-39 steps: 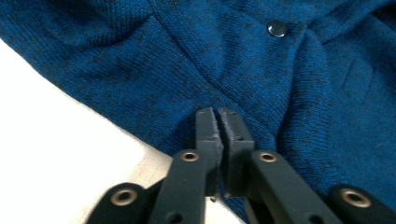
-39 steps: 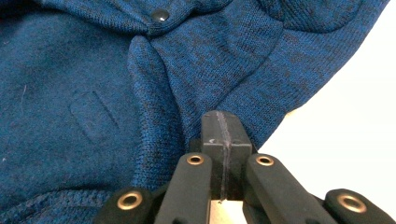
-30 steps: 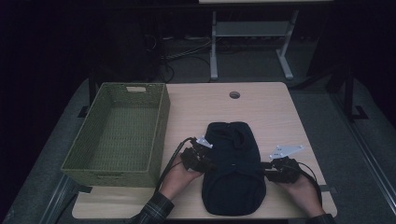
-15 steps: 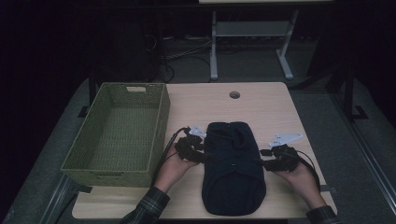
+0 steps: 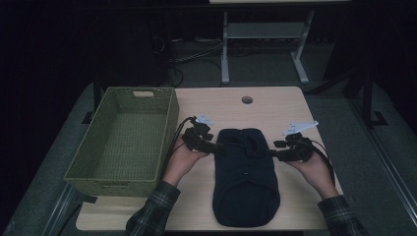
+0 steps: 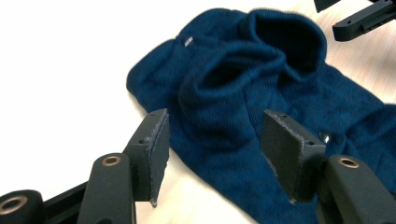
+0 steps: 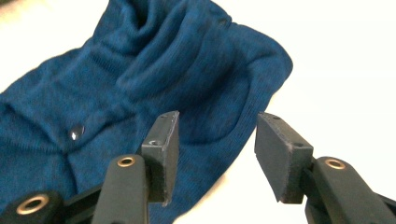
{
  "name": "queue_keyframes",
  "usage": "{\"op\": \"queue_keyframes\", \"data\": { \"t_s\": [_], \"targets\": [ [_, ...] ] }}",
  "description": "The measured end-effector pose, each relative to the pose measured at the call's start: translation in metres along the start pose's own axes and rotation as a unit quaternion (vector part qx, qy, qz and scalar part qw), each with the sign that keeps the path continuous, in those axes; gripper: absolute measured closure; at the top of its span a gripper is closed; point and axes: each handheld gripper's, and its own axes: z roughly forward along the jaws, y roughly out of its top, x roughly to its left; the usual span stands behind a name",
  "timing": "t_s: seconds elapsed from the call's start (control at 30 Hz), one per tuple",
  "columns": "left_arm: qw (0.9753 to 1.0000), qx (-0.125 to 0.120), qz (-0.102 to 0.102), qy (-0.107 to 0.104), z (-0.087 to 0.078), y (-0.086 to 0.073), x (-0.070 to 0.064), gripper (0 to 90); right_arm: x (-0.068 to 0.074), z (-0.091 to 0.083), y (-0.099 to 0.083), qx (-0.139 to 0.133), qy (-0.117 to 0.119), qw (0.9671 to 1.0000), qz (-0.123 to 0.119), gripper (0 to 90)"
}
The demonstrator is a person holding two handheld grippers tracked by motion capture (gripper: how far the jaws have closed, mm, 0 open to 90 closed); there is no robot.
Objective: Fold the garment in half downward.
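Note:
A dark blue knitted garment (image 5: 246, 177) lies folded on the wooden table (image 5: 221, 105), its collar end away from me. My left gripper (image 5: 217, 147) sits at the garment's far left edge, open and holding nothing. In the left gripper view the jaws (image 6: 219, 149) stand apart over the garment (image 6: 243, 93) near its collar, and the right gripper's fingertips (image 6: 359, 18) show at top right. My right gripper (image 5: 274, 153) is at the far right edge, also open. In the right gripper view, its jaws (image 7: 217, 149) straddle the garment's edge (image 7: 140, 79), beside a small snap button (image 7: 76, 132).
An empty green woven basket (image 5: 169, 128) stands on the left of the table, close to my left hand. A round cable hole (image 5: 247, 100) is in the tabletop near the far edge. Beyond the table a white desk frame (image 5: 265, 34) stands on the dark floor.
Both grippers have slid away from me along the garment's sides, from its middle up to its far end. The garment has stayed in place.

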Motion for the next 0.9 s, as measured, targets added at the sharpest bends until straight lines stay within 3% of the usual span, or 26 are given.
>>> {"op": "queue_keyframes", "data": {
  "t_s": [0.27, 0.4, 0.6, 0.9],
  "targets": [
    [0.9998, 0.0, 0.0, 0.022, 0.005, 0.022, 0.015, 41.5, -0.017, 0.004, 0.021, -0.006, 0.001, 1.0, 0.007, 50.0],
    [0.9994, 0.011, 0.002, 0.031, 0.01, 0.032, 0.024, 42.0, -0.024, 0.009, 0.029, -0.008, 0.0, 0.9999, 0.008, 50.0],
    [0.999, 0.016, 0.004, 0.042, 0.026, 0.044, 0.036, 43.3, -0.031, 0.018, 0.039, -0.007, -0.003, 0.9999, 0.008, 50.3],
    [0.9979, 0.042, -0.002, 0.048, 0.061, 0.046, 0.051, 43.5, -0.038, 0.028, 0.048, -0.006, -0.006, 0.9999, 0.013, 50.1]
  ]
}}
